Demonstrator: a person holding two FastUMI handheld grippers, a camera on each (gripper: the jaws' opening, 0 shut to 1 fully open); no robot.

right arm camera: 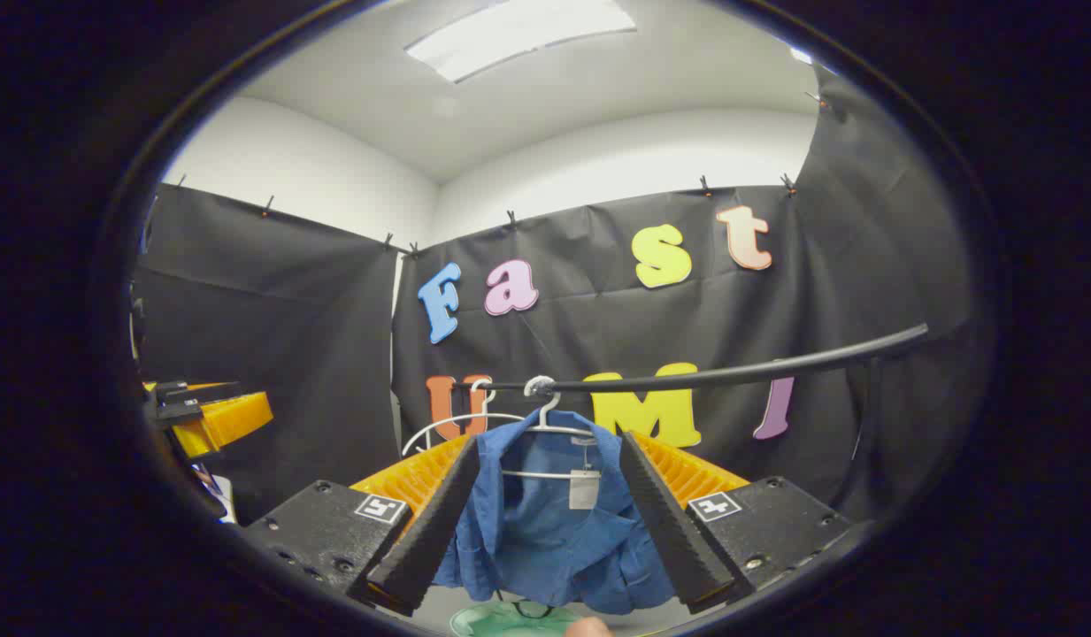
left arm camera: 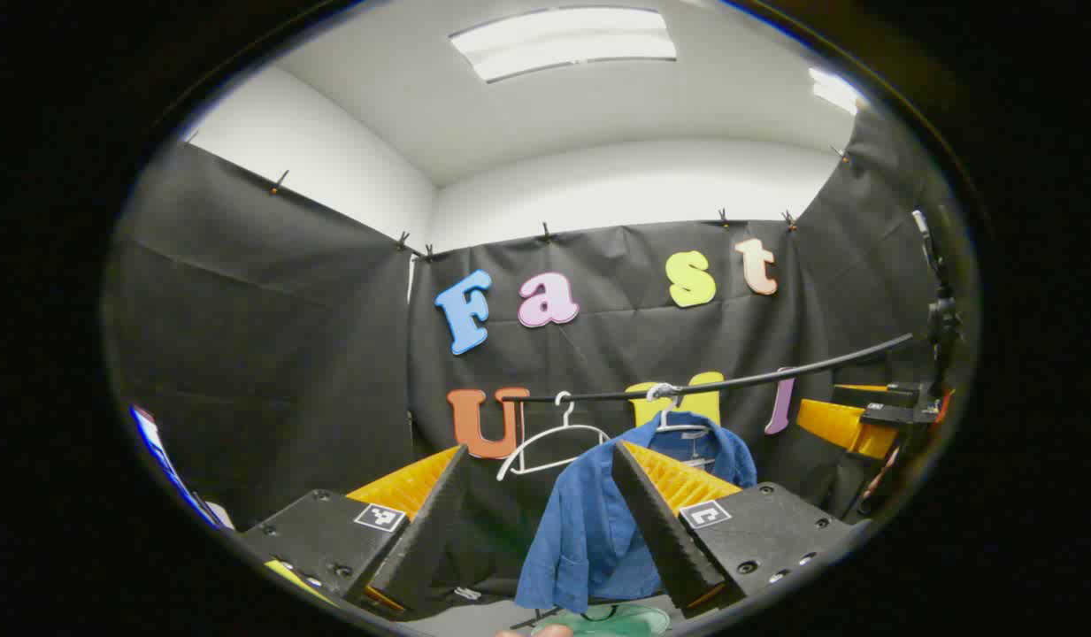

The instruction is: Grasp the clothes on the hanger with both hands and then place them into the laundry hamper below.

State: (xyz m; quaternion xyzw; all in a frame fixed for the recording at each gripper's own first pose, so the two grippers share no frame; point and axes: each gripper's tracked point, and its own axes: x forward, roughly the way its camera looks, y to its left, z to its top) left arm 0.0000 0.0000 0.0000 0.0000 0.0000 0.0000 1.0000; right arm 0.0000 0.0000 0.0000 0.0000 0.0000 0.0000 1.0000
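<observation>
Place: an indoor recording booth set up for a laundry chore
Walls: black cloth (right arm camera: 271, 292) clipped up in front of white walls (right arm camera: 598, 159)
Lighting: flat ceiling panel (left arm camera: 567, 40)
Props: a black rail (right arm camera: 731, 372) carrying a blue shirt (right arm camera: 545, 522) and a bare white hanger (left arm camera: 545, 442)

Carrier here is the black rail (left arm camera: 731, 382), running roughly level across the booth, right end higher. Two things hang on it: an empty white hanger (left arm camera: 549, 440) at the left end, and just beside it a second hanger (right arm camera: 545, 423) holding a blue shirt (right arm camera: 545, 531). Below, pale floor (right arm camera: 434, 606) with a green hamper rim (right arm camera: 510, 619) on it.
</observation>
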